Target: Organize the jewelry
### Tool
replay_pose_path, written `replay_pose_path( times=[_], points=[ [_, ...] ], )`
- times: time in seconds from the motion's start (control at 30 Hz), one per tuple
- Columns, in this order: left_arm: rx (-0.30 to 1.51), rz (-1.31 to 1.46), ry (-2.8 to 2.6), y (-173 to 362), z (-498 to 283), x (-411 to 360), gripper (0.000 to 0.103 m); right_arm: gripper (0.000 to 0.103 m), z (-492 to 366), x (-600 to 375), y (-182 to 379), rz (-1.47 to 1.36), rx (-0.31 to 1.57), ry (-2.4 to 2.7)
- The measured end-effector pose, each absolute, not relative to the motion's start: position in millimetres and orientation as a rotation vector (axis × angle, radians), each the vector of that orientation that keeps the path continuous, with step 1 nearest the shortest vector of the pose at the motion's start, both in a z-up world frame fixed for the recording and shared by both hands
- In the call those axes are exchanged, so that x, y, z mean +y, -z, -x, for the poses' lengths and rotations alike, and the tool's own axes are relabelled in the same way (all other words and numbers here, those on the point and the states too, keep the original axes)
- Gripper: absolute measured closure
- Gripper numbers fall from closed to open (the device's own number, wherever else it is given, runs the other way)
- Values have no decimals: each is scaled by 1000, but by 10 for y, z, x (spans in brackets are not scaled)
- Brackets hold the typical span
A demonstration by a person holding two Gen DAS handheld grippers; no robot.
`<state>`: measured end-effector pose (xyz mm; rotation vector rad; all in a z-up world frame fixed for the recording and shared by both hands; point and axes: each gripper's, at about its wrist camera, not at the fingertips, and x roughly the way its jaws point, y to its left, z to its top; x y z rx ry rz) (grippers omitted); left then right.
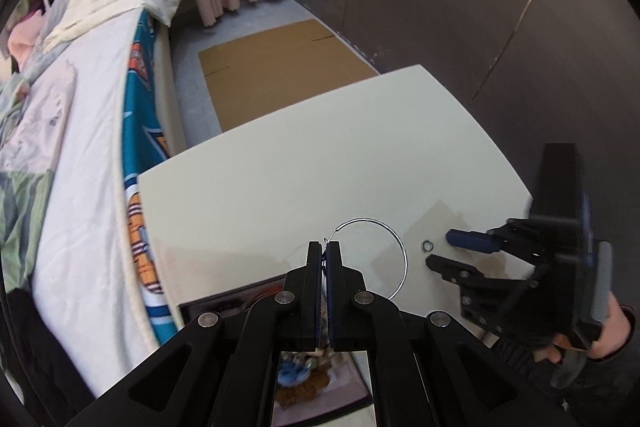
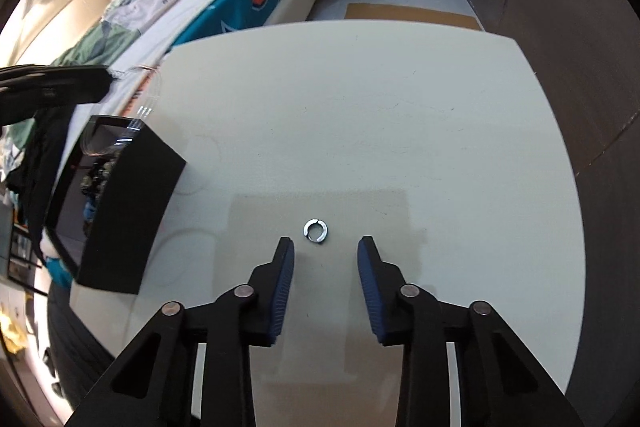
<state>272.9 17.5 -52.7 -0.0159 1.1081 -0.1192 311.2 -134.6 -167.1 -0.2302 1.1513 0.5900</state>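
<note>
While the left gripper [image 1: 324,247] is pinched tight on the thin wire of a big hoop earring [image 1: 394,251], the hoop hangs from its tips above the tabletop [image 1: 320,167], and the black jewelry box [image 2: 116,211] sits right under that hand at the tabletop's near left edge. Through the box's open top I can make out a jumble of pieces, blue and brownish, though not which is which. By my reckoning the hoop is close to being put away but not yet in.

Over at the right gripper [image 2: 325,247], the jaws stand partly apart with nothing between them, pointing down at a small silver ring [image 2: 315,230] that lies flat on the tabletop just beyond the tips, towards the near edge. No pad touches it. That ring looks like the next piece to collect.

Beyond these two things I see no other loose jewelry on the tabletop, so the job seems nearly finished: hoop into the box, then the ring. A bed [image 1: 80,187] runs along the far left side.
</note>
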Motion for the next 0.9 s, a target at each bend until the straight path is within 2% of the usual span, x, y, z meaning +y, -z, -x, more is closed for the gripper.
replay_pose_path(
  times=[0.1,0.27,0.53,0.9],
  points=[
    [1096,40,101,466,-2644,286,102,74,-3119,-1300,1671,249,1141,-579],
    [1083,71,72,424,-2468,435,102,101,-3136,-1230,1677,265,1144,-569],
    [1057,132,55,401,-2214,623,102,101,-3037,-1163,1482,247,1104,-594],
    [1009,308,92,510,-2020,867,101,101,-2756,-1006,891,219,1002,-676]
  ],
)
